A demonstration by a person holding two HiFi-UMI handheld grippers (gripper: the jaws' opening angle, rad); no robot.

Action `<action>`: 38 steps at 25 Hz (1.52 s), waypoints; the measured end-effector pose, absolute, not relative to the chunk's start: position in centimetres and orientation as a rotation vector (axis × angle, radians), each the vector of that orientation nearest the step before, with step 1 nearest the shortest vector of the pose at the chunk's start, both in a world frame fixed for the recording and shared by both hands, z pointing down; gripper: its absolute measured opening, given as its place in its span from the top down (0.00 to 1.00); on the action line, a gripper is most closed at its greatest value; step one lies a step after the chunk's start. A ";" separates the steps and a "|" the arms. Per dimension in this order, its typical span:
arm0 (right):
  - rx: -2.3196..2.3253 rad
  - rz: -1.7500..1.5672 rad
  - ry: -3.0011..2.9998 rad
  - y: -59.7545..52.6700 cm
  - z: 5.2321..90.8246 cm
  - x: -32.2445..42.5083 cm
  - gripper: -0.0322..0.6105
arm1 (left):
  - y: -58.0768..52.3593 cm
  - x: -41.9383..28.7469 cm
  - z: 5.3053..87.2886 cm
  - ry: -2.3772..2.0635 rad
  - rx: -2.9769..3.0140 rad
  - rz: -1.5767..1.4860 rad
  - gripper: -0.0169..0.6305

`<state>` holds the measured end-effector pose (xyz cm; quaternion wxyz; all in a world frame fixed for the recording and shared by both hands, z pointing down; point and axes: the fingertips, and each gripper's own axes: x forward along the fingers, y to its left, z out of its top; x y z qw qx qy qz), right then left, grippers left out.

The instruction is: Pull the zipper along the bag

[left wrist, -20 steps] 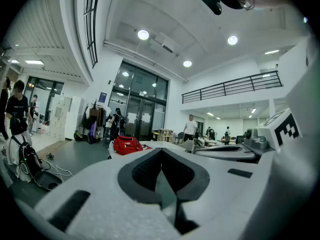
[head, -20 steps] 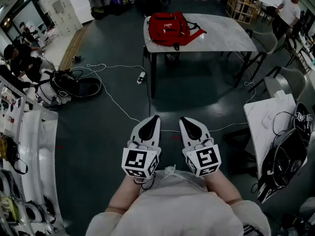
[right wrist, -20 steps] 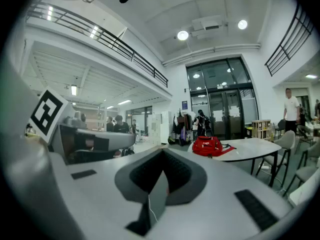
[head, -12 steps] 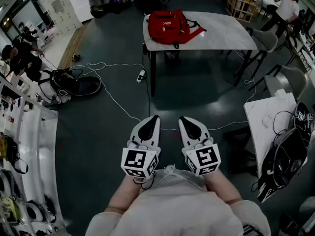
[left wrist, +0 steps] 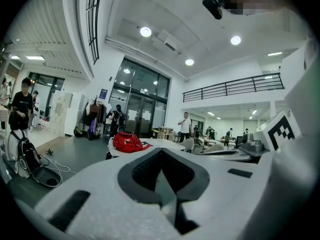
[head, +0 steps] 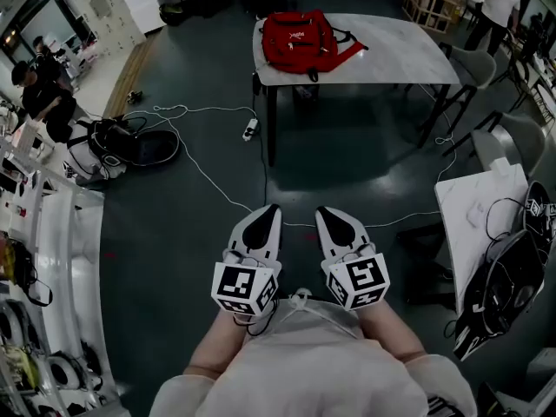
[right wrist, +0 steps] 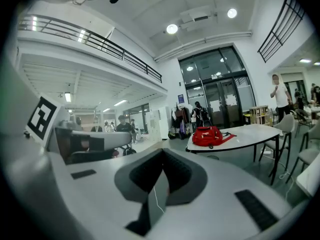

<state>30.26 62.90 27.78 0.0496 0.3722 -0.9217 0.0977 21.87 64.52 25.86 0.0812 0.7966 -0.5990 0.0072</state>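
A: Starting on the zipper yet?
B: No. My left hand-held gripper [head: 270, 208] and right hand-held gripper [head: 324, 210] are both closed, empty, close to my body; the red fabric backpack [head: 300, 42] lies on the white marble-topped desk [head: 400, 59], well apart. I'd approach first.
A: Zipper pull?
B: Too small to see.

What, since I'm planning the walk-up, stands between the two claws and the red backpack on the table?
Nothing upright. Open floor separates the left claw and right claw from the table bearing the red backpack. Only a white cable and a power strip lie flat on the floor along the way, a possible trip hazard.
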 end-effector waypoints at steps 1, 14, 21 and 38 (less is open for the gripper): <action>1.133 0.298 -2.801 62.7 27.9 30.1 0.91 | 64.2 21.7 26.0 -1.787 2.379 0.024 0.94; 1.209 0.298 -2.717 55.6 29.2 23.4 0.91 | 56.6 14.6 27.3 -1.697 2.427 0.058 0.94; 1.316 0.334 -2.649 49.8 29.1 16.1 0.91 | 50.4 6.2 27.0 -1.609 2.450 0.058 0.94; 1.439 0.356 -2.537 38.5 29.2 1.4 0.91 | 39.2 -10.1 27.5 -1.486 2.468 0.076 0.94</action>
